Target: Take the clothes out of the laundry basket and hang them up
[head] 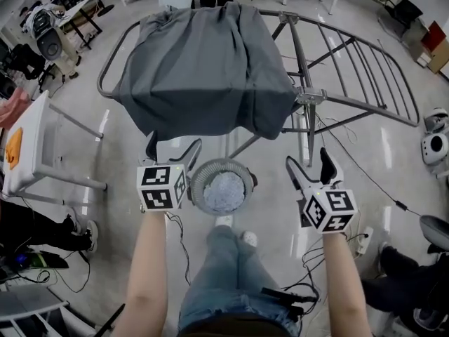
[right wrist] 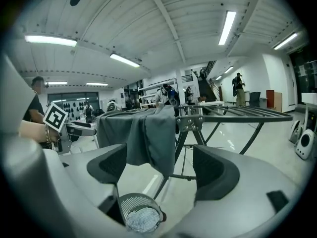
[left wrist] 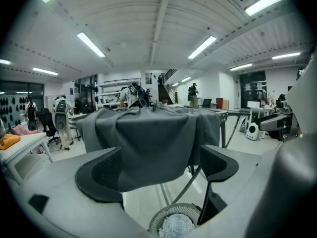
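A dark grey garment (head: 203, 69) hangs draped over the left end of a metal drying rack (head: 365, 69). Below it on the floor stands a round mesh laundry basket (head: 200, 177) holding a pale crumpled cloth (head: 223, 190). My left gripper (head: 172, 148) hovers just left of the basket and my right gripper (head: 310, 163) to its right; both are open and hold nothing. In the left gripper view the garment (left wrist: 148, 138) fills the space beyond the open gripper (left wrist: 158, 167), with the basket (left wrist: 173, 222) low down. The right gripper view shows the basket (right wrist: 141, 212) below the open gripper (right wrist: 158, 170).
A white table (head: 28, 146) with an orange item stands at the left. Cables and a power strip (head: 361, 241) lie on the floor at the right. White robot units (head: 435, 142) sit at the far right. The rack's bare bars (right wrist: 242, 114) stretch to the right.
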Demonstrator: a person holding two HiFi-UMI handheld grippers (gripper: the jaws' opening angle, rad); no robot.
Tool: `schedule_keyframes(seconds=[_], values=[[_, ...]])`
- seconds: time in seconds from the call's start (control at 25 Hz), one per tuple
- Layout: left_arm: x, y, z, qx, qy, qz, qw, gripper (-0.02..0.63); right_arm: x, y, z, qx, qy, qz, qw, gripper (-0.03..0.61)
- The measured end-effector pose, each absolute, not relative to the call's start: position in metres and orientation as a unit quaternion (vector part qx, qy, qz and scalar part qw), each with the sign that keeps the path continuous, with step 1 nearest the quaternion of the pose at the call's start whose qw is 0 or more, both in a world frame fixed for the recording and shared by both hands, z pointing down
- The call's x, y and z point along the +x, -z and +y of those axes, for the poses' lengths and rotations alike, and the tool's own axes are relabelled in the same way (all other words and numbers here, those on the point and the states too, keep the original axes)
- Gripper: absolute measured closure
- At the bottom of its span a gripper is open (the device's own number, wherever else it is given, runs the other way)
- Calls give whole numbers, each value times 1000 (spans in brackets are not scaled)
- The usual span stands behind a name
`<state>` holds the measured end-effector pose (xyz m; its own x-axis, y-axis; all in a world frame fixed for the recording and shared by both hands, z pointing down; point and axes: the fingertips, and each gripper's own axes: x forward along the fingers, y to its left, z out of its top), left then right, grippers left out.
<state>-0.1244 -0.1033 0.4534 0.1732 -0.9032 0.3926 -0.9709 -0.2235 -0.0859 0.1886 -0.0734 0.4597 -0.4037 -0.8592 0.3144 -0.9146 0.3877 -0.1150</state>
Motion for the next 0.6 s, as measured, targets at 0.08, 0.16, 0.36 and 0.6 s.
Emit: schedule_keyframes(seconds=[0.08,0.16,0.36,0.6], values=[[-122,-473,-92,759,-190,-614,99,123,185,-481,-64,530,-142,-829,112,179],[-119,-493,-84,760,-201,-609,109,123,182,-500,-57,525,-150,-829,121,181],[-117,-543,-67,757,-231,-596,133,123,175,-544,-45,522,-182,-823,134,180],[-121,-624,-54,746,-264,-586,173,123,163,-617,-30,518,-221,-811,157,181]])
